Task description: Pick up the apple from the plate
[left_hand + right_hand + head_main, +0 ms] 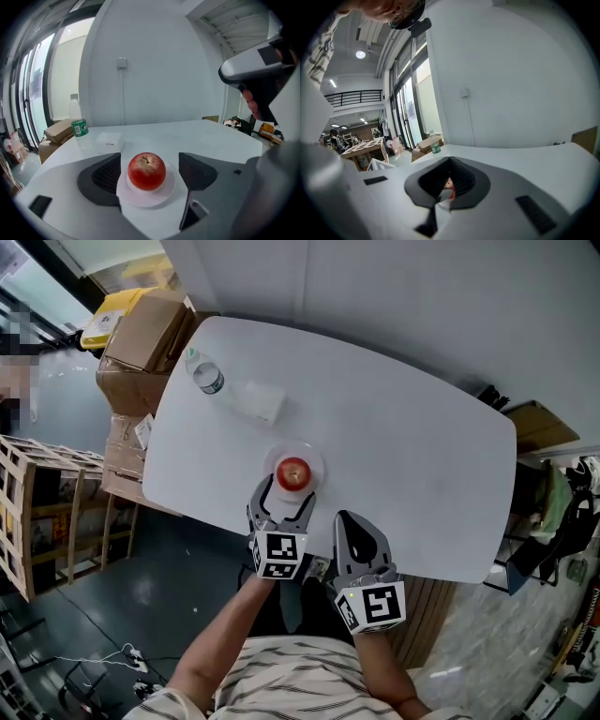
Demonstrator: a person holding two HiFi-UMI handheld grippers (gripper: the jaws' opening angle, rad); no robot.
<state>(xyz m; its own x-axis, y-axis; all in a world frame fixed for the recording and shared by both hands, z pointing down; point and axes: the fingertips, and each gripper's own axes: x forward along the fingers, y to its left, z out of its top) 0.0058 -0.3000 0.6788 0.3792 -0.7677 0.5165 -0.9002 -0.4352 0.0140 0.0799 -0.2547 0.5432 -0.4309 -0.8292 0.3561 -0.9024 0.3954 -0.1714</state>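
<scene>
Nearest the person, the right gripper point(349, 521) hangs over the near edge of the bench point(403, 456) with its jaws together and empty, apparently keeping clear. Just ahead, the left gripper point(287, 498) has its jaws spread wide on either side of the apple point(146, 170), not touching it, lined up to grasp. The apple sits centred on its white plate point(147, 199). A bottle point(204, 374) stands well beyond.

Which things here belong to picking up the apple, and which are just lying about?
Job:
apple
white plate under it
left gripper, open, aimed at the apple

Lying about:
water bottle
white packet
cardboard boxes beside the table
right gripper, shut, empty
</scene>
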